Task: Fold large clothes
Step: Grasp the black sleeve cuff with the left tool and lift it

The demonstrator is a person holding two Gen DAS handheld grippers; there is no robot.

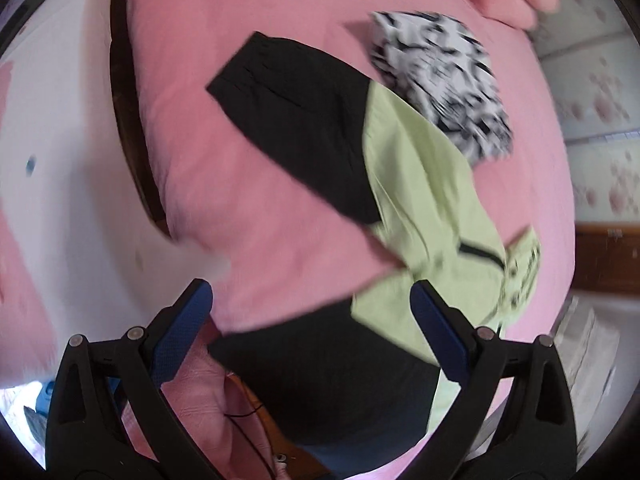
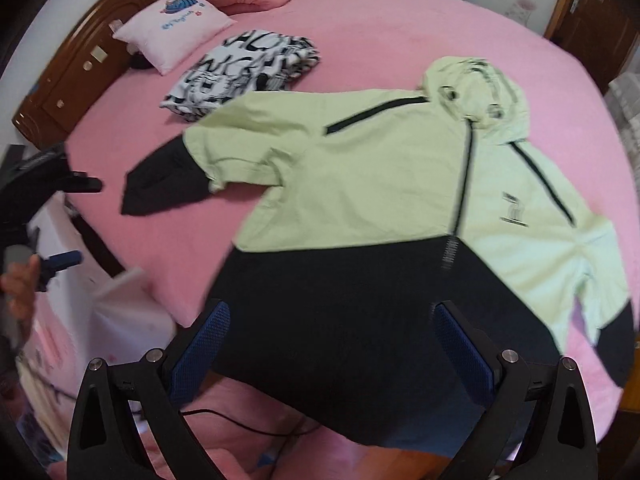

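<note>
1. Across the pink bed (image 2: 400,24) a lime-green and black hooded jacket (image 2: 360,184) lies spread out face up, hood (image 2: 476,92) toward the far side, black hem nearest the camera.
2. On its chest sits a small dark logo (image 2: 514,212); the writing is too blurred to read.
3. Beside the jacket's sleeve lies a folded black-and-white printed garment (image 2: 244,72) with large letters I cannot make out.
4. Near the headboard, a pink pillow (image 2: 176,26) carries a blue picture and illegible blue script.
5. Over the hem, the right gripper (image 2: 332,344) has its jaws wide apart, holding nothing.
6. Left gripper (image 1: 312,320): also spread apart, empty, above the jacket's black hem edge.
</note>
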